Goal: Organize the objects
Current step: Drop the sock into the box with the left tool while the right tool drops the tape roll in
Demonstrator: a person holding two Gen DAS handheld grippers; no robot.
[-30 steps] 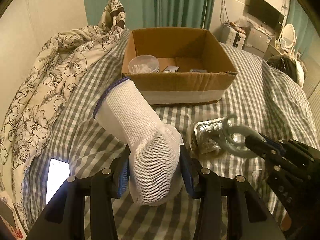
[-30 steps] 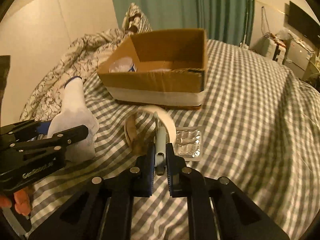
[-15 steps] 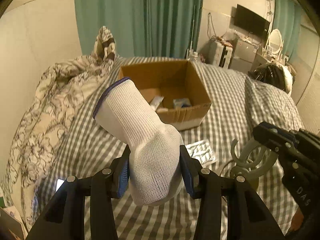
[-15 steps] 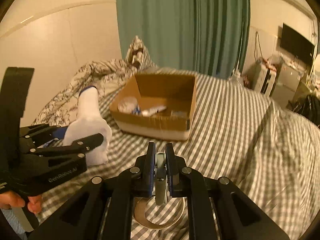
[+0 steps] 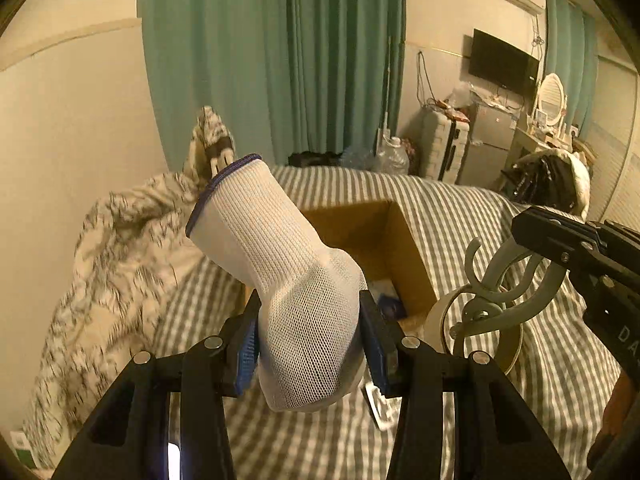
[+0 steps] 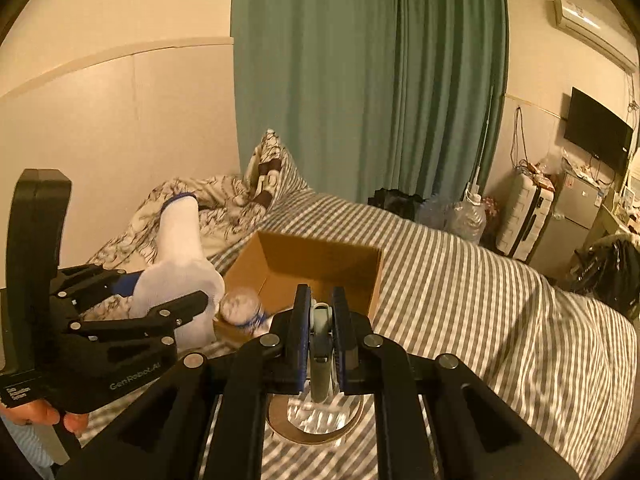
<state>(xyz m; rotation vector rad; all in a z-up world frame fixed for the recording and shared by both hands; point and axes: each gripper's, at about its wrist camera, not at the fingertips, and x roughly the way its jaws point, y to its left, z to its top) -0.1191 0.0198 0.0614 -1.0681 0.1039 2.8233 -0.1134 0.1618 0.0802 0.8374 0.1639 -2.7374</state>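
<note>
Holding, left side: the left gripper (image 5: 308, 342) is clamped on a white sock (image 5: 288, 292); its two blue pads press the foot part from both sides.
Sock position: it is lifted above the bed, the blue-edged cuff pointing up and to the left, the toe end hanging below the pads.
Holding, right side: the right gripper (image 6: 321, 330) is closed on a grey hook (image 6: 321, 350); the stem of the hook stands between the pads.
Hook shape: in the left wrist view the grey hook (image 5: 494, 292) shows curved arms, and a tape ring (image 5: 472, 332) hangs around it.
Tape ring, right view: the tape ring (image 6: 316, 426) is seen below the pads, over a shiny blister pack (image 6: 316, 416) that lies on the bed.
Box: an open cardboard box (image 6: 320, 264) stands on the bed just beyond both grippers; a round white container (image 6: 240, 308) is inside, in its near left corner.
Bed: a grey and white checked sheet (image 6: 460, 300) covers it; a crumpled floral duvet (image 5: 120, 248) lies along the left side.
Behind: green curtains (image 6: 368, 80) and a wall.
</note>
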